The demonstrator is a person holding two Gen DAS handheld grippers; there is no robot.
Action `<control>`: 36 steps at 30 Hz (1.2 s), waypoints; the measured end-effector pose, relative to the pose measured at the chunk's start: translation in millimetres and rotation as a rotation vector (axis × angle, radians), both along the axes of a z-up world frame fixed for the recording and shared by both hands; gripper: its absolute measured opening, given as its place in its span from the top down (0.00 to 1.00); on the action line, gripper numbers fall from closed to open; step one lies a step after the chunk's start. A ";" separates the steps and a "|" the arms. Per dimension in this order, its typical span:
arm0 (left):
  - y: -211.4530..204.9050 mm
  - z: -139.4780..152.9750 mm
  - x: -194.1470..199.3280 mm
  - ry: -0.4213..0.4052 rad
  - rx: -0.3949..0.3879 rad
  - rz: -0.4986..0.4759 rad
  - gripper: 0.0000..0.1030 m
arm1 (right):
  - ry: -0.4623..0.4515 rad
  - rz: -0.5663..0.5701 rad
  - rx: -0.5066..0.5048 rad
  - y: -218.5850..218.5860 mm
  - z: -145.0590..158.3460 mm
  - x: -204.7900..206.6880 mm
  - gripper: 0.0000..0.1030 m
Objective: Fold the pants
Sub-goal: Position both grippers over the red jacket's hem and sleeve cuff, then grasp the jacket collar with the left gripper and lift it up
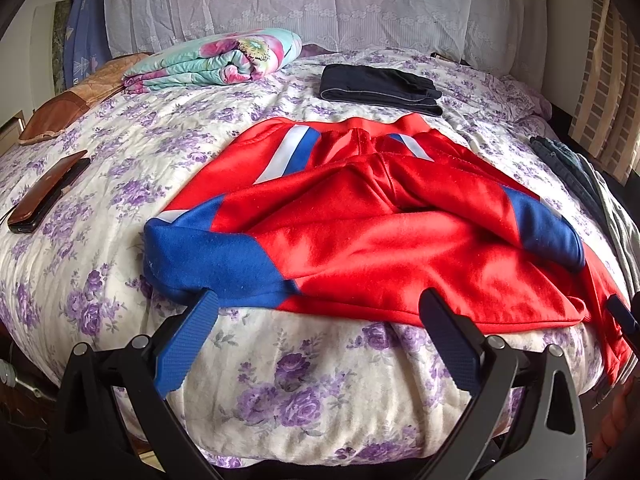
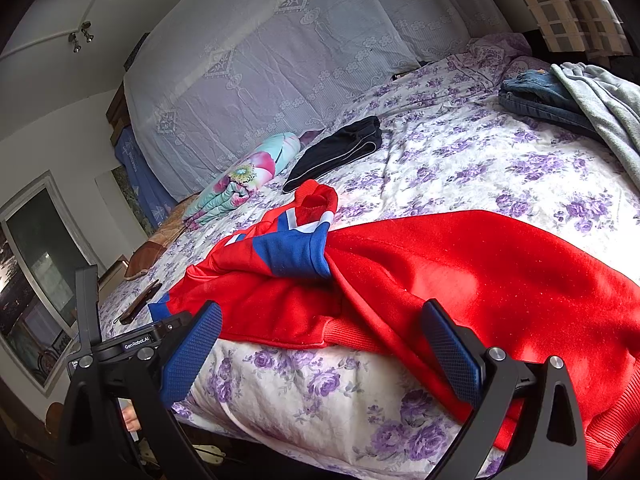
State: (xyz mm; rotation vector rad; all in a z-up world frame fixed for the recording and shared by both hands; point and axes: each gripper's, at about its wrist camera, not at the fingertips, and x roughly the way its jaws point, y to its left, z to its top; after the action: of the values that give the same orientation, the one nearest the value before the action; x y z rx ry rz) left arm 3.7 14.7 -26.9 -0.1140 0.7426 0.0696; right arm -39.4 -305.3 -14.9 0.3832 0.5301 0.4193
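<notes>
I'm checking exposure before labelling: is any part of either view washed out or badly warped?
Left wrist view: even light, red pants sharp, bedspread bulging from fisheye. Right wrist view: the bedspread just beyond the pants is blown out to white; walls and window curve at the edges.

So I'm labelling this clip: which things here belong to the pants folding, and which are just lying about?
Job:
red pants
left gripper, open
right gripper, open

Lying about:
folded dark garment
floral quilt
phone
jeans
grey garment
</notes>
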 end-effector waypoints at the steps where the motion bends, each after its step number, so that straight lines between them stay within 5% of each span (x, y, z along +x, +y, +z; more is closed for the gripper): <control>1: 0.0 0.0 0.0 0.000 0.000 0.000 0.05 | 0.000 0.000 0.000 0.1 0.0 0.0 0.03; 36: 8.2 -14.1 9.0 0.065 -0.042 0.007 0.05 | 0.021 -0.001 -0.036 1.8 -10.6 -7.4 0.03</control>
State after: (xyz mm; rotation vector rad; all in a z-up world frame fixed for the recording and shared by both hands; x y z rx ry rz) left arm 12.8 22.9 -41.0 -0.1554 0.8089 0.0647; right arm -46.8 -303.5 -25.5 0.3539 0.5566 0.4045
